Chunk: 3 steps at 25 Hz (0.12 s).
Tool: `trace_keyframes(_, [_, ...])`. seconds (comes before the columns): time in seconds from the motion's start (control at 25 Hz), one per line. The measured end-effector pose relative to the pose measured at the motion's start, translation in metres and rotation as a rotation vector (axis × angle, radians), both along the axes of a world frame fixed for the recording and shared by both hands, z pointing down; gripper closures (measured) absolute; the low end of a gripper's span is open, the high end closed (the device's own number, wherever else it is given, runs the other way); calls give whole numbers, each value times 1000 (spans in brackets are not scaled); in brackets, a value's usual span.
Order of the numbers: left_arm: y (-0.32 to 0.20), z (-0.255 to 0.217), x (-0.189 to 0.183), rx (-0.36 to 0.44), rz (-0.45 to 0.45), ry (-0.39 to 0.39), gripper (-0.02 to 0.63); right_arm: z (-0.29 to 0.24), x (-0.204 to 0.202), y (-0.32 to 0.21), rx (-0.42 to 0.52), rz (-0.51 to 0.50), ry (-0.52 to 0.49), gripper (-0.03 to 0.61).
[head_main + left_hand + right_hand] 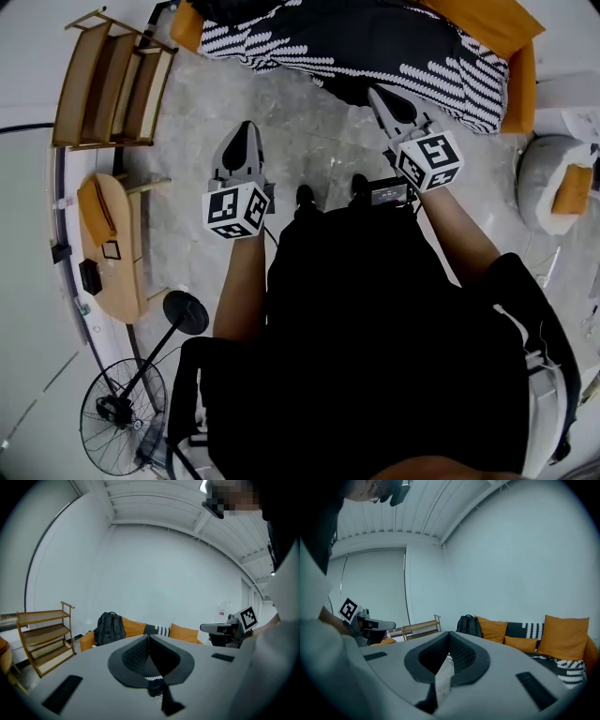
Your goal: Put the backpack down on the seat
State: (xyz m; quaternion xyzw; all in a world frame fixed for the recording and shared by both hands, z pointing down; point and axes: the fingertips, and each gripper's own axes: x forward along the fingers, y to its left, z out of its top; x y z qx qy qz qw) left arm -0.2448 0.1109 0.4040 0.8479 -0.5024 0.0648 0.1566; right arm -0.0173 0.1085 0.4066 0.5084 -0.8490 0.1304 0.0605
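Left gripper view, backpack [109,626] upright, seemingly on sofa [133,628], base cut off.

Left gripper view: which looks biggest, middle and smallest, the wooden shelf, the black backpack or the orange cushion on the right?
1. wooden shelf: clearly largest, though it seems nearer the camera.
2. black backpack.
3. orange cushion: smallest, but its lower part is hidden, so that is less sure.
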Motion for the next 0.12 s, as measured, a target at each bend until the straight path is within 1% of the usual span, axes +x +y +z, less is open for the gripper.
trace_keyframes(0.12, [1,1,0,-10,8,2,595,0,-1,-1,-2,-2,-1,548])
